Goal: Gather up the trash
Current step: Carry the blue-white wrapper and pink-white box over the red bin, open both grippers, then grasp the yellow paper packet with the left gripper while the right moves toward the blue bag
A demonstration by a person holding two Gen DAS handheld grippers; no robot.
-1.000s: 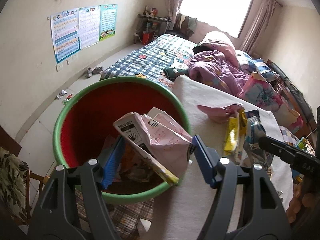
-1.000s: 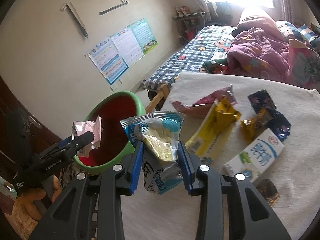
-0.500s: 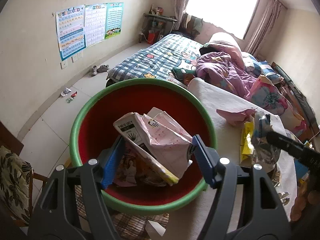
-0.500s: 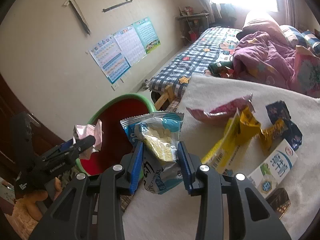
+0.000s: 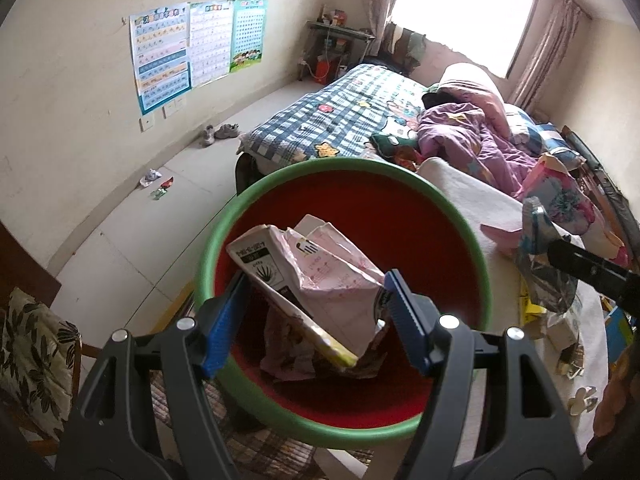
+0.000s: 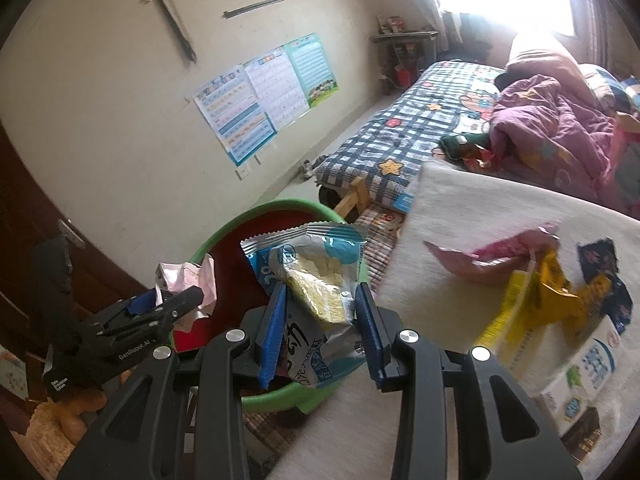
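Because your left gripper [image 5: 310, 312] hangs directly over the red basin [image 5: 452, 216] with the green rim, the crumpled pink carton [image 5: 316, 276] clamped between its blue pads has only open bowl below it, its long axis running from upper left to lower right across the jaws, with other trash [image 5: 280, 356] lying on the bottom; from this view your right gripper [image 5: 556, 256] comes in from the right over the white table [image 5: 472, 196], clear of the rim. Through the right wrist camera, your right gripper [image 6: 320, 320] grips a blue-and-silver snack bag [image 6: 316, 280] upright, poised at the basin's [image 6: 256, 212] near-right rim, so the bowl lies forward and left. The left gripper [image 6: 176, 300] sits nearer the centre, so mind crowding. More wrappers [image 6: 536, 284] and a milk carton [image 6: 592, 368] wait to your right.
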